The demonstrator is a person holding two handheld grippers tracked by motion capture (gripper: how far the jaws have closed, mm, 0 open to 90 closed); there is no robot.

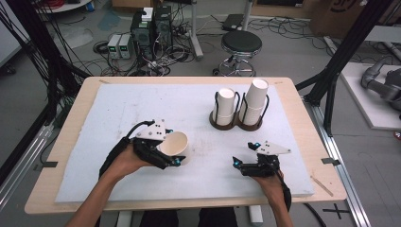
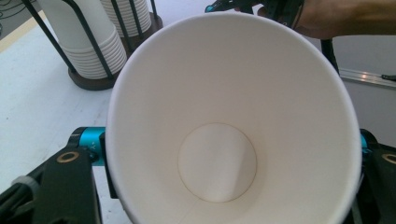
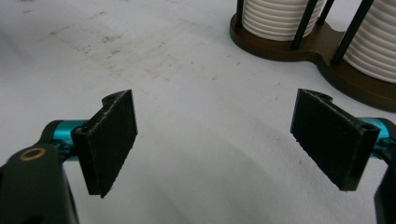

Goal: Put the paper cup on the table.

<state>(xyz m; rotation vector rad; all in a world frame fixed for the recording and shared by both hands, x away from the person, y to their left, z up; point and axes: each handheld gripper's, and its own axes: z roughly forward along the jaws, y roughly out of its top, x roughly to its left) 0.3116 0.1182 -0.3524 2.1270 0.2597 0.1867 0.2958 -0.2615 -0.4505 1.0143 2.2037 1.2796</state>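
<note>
Paper cup, white and unprinted, is being held in the lower left of the high view, lying tilted on the white mat with its open mouth turned up and to the right. No brand, label or writing is being shown legibly on the cup, on the stacked cups or on either gripper. The cup is being clamped between the jaws of the left gripper, one jaw pressing each side of its wall; in the left gripper view the cup is being seen from its mouth down to its round bottom, with black jaws and teal fittings flanking it at the lower left and lower right edges. The right gripper is being held in the lower right of the high view, just over the mat, well apart from the cup; its jaws are being kept spread wide with nothing between them. Two stacks of cups are being kept upright in a dark holder at the upper centre right.
</note>
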